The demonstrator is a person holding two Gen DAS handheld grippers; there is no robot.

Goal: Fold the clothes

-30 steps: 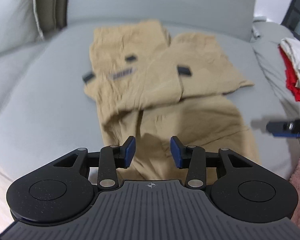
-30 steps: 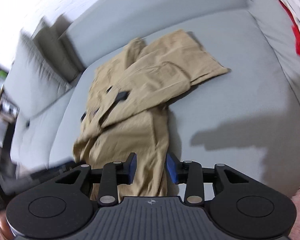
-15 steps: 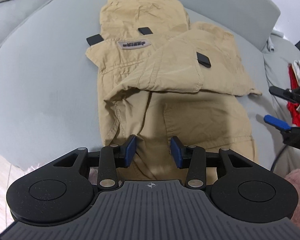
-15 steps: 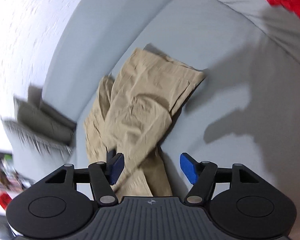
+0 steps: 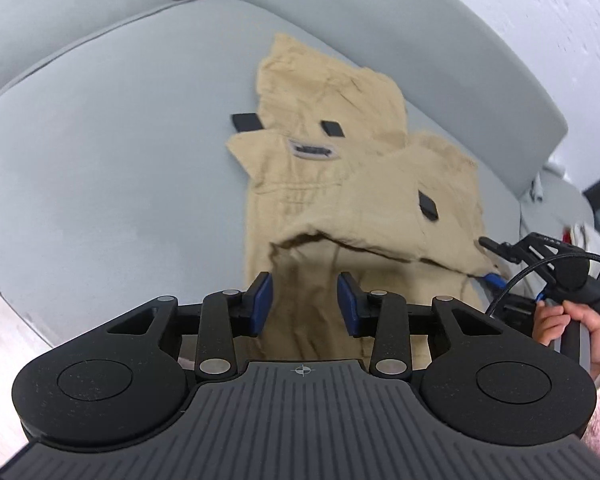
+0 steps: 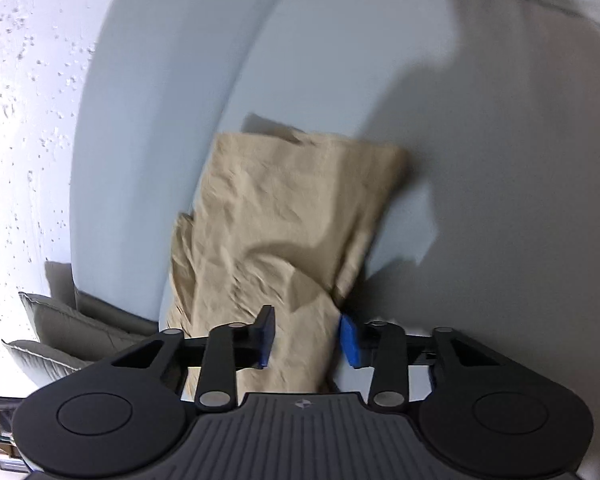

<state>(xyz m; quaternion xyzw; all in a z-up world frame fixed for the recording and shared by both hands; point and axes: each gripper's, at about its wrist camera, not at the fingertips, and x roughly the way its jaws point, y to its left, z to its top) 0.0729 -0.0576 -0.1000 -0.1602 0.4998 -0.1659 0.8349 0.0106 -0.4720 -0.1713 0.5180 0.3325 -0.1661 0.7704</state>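
Though motion blur smears the khaki trousers on the grey sofa, your left gripper hovers over their near end, jaws released; your right gripper, jaws parted, straddles a leg hem, contact unclear

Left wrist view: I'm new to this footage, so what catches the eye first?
The crumpled tan trousers sprawl across the grey sofa seat, black tabs showing. The open left claw hovers over their near end. At the right edge, a hand holds the right claw against the trousers' edge.
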